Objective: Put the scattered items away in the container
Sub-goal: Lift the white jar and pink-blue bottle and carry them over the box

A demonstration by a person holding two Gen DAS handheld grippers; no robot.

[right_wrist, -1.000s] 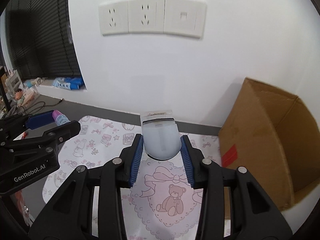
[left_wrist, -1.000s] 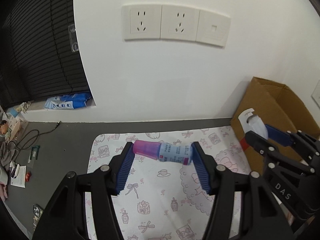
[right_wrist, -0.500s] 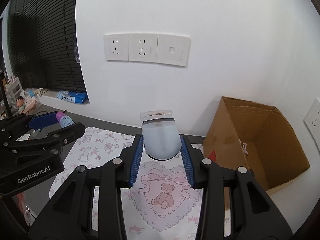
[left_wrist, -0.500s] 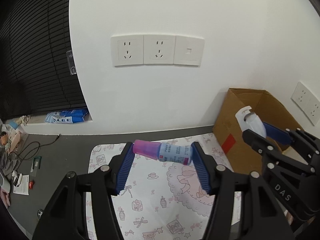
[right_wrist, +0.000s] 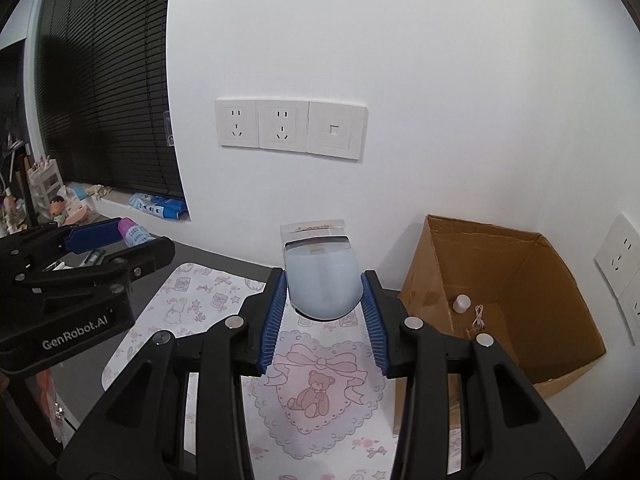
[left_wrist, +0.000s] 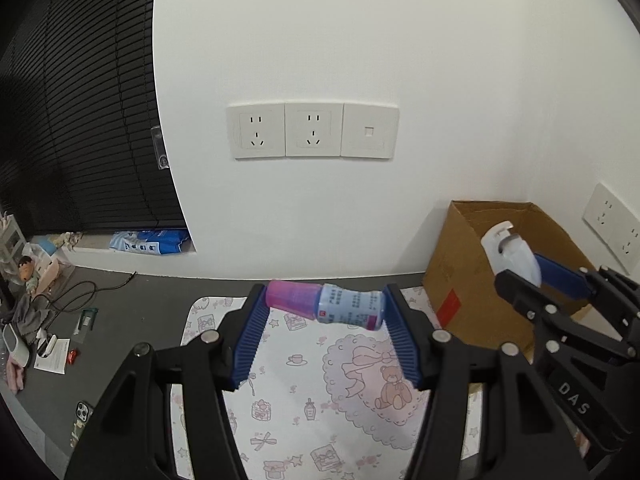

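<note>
Left gripper (left_wrist: 324, 312): clamped endwise on the pink-capped bottle (left_wrist: 326, 307), held crosswise for carrying.
Right gripper (right_wrist: 324, 304): clamped on the pale blue packet (right_wrist: 322, 280).
Cardboard box (right_wrist: 560, 300): at the mat's (right_wrist: 316, 396) right edge, opened towards both loads.

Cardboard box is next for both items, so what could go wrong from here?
1. The small bottle is pinched end to end between the left gripper fingers; it could pivot out.
2. The cardboard box lies tipped on its side, so round items may roll out.
3. The grippers are close, and the right gripper may bump the left.
</note>
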